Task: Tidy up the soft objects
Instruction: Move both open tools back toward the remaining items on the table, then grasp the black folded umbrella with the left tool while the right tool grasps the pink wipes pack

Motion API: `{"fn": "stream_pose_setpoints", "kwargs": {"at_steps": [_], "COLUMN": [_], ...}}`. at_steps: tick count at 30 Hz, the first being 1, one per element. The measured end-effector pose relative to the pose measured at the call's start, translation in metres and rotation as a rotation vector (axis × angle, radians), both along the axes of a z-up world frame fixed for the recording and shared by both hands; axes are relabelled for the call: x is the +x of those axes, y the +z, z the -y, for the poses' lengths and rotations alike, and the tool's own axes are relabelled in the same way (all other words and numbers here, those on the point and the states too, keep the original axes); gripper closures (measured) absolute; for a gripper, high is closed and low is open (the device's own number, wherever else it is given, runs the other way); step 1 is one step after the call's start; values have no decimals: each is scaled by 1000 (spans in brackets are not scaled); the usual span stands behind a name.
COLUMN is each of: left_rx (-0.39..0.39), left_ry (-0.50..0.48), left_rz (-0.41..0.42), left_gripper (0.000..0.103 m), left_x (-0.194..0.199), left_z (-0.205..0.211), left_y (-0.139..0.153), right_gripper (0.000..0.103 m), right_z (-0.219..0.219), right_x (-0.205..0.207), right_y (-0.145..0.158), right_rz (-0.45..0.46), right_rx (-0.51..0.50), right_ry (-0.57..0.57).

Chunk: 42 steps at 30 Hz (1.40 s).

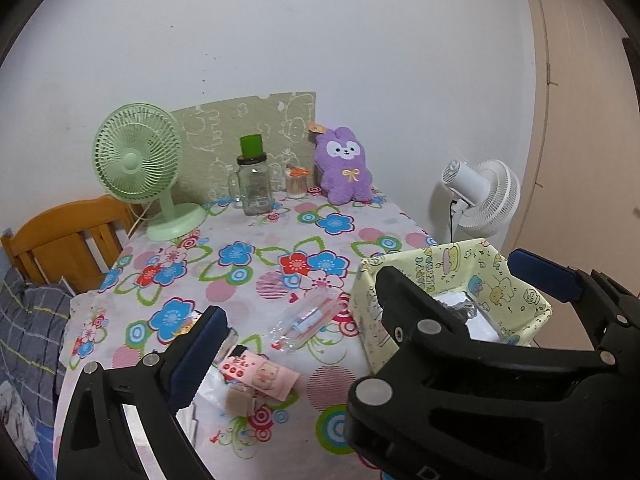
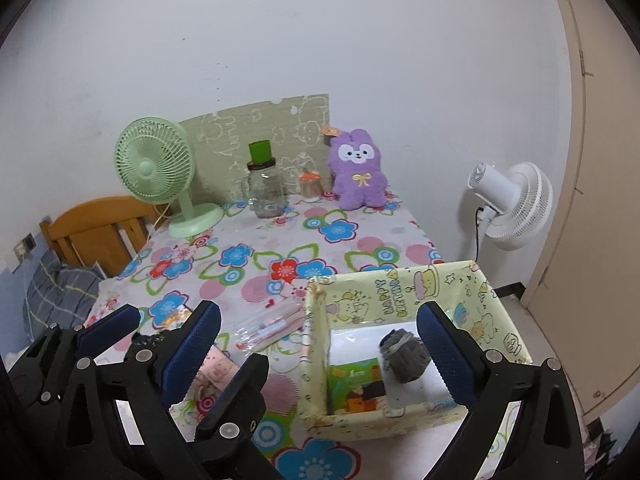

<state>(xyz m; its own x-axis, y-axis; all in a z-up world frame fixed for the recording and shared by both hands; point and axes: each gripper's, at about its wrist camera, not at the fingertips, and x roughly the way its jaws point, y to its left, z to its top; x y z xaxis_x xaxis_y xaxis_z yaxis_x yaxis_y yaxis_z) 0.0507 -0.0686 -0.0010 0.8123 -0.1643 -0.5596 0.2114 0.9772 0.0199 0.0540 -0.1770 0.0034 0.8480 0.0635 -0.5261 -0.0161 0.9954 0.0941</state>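
Note:
A purple plush rabbit [image 1: 344,166] [image 2: 359,169] stands at the back of the floral table. A yellow cartoon-print box [image 1: 508,280] [image 2: 404,288] sits at the table's near right; inside lie a grey rolled soft item [image 2: 404,356], a white sheet and a green packet [image 2: 352,388]. A pink cartoon pouch [image 1: 262,374] and a clear packet of pens [image 1: 306,320] [image 2: 268,326] lie near the front. My left gripper [image 1: 372,300] is open and empty above the front edge. My right gripper [image 2: 320,344] is open, its fingers straddling the box.
A green desk fan [image 1: 138,160] [image 2: 154,160], a glass jar with a green cup on it [image 1: 253,184] [image 2: 266,188] and a small toothpick jar [image 1: 297,184] stand at the back. A white fan [image 1: 486,196] stands right of the table; a wooden headboard [image 1: 64,236] left.

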Motion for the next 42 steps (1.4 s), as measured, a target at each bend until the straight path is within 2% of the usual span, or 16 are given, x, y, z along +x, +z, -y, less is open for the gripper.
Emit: {"fn": "stream_pose_setpoints", "kwargs": {"at_steps": [20, 34, 42], "left_rx": [10, 0, 21], "left_ry": [64, 111, 176], "left_rz": [12, -43, -91], "left_gripper": [5, 5, 6], "left_x": [-12, 0, 10], "left_z": [-46, -81, -105], "left_y": [-10, -38, -59], "right_gripper": [3, 10, 13], "right_z": [-48, -82, -104], "right_x": [-6, 7, 20], "right_y": [-9, -35, -56], "right_rz": [8, -30, -82], "right_rx": [22, 8, 29], "right_ry": [65, 122, 186]}}
